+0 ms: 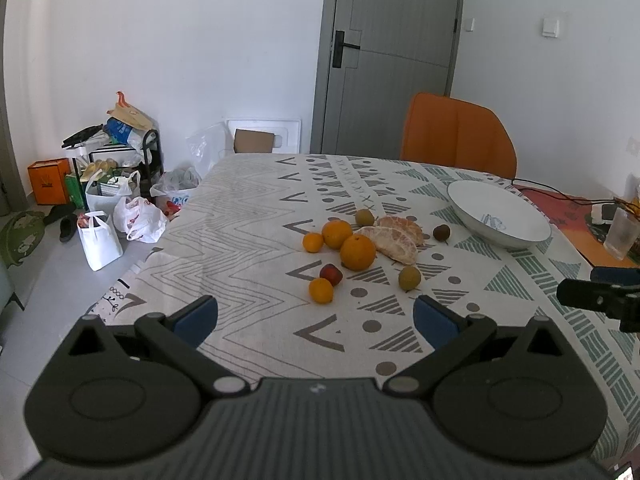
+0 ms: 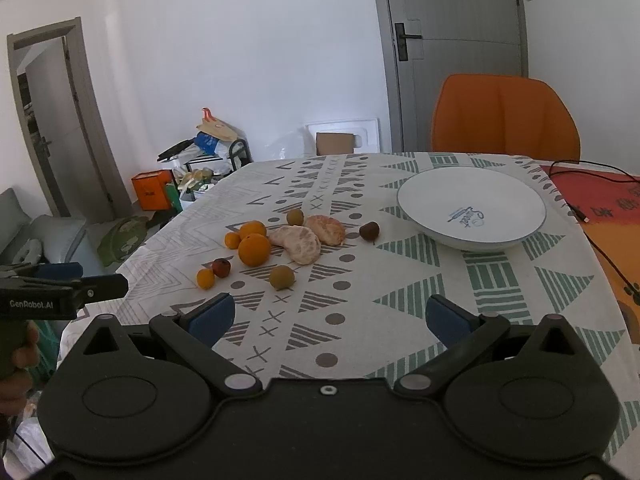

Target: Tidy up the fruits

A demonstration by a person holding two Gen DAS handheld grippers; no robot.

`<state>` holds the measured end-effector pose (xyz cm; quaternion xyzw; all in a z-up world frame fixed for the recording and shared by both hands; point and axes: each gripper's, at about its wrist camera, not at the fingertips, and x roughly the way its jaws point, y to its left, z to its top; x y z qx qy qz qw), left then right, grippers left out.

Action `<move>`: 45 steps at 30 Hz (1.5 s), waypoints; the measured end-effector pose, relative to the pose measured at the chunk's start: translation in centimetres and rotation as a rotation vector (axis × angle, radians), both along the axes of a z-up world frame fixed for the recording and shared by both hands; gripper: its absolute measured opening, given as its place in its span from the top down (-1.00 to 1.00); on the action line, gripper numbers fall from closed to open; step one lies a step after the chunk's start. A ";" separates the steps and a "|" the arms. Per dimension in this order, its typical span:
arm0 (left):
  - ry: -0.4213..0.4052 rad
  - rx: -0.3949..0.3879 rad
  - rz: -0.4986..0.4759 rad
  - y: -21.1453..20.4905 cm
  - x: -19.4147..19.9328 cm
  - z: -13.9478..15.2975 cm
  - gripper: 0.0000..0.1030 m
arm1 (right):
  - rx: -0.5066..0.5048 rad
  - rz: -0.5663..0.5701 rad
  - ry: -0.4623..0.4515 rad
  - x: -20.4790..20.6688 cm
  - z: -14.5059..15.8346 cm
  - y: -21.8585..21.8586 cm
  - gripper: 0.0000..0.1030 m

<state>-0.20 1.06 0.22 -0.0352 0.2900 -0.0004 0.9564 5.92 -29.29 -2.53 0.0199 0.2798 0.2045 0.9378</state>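
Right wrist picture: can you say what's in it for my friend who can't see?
Loose fruit lies on a patterned tablecloth, left of an empty white bowl. The right gripper is open and holding nothing; the left gripper pokes in at the left edge.

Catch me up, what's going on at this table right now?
A person holds two grippers over a patterned tablecloth. Both the left gripper and the right gripper are open and empty, short of the fruit. Oranges, peeled citrus pieces, a small red fruit and small greenish fruits lie loose in a cluster. The white bowl beside them is empty, so nothing is sorted yet.
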 end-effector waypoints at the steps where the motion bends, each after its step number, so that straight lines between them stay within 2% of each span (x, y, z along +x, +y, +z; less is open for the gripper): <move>1: 0.000 0.000 0.000 0.0 0.0 0.0 -1.00 | -0.001 -0.001 0.001 0.0 0.0 0.0 -1.00; 21: -0.009 -0.023 -0.002 0.4 0.9 0.7 -1.00 | -0.001 -0.009 0.013 1.4 0.1 0.2 -1.00; 27: -0.010 -0.032 0.008 0.7 1.3 0.8 -1.00 | -0.012 0.010 -0.013 1.5 0.7 0.5 -1.00; 39: 0.010 -0.060 0.043 1.3 3.7 -1.4 -0.97 | -0.030 0.006 0.021 4.0 -1.5 1.5 -1.00; 45: 0.018 -0.125 0.042 2.1 5.0 -2.4 -0.97 | -0.009 0.004 0.029 5.4 -2.6 1.7 -1.00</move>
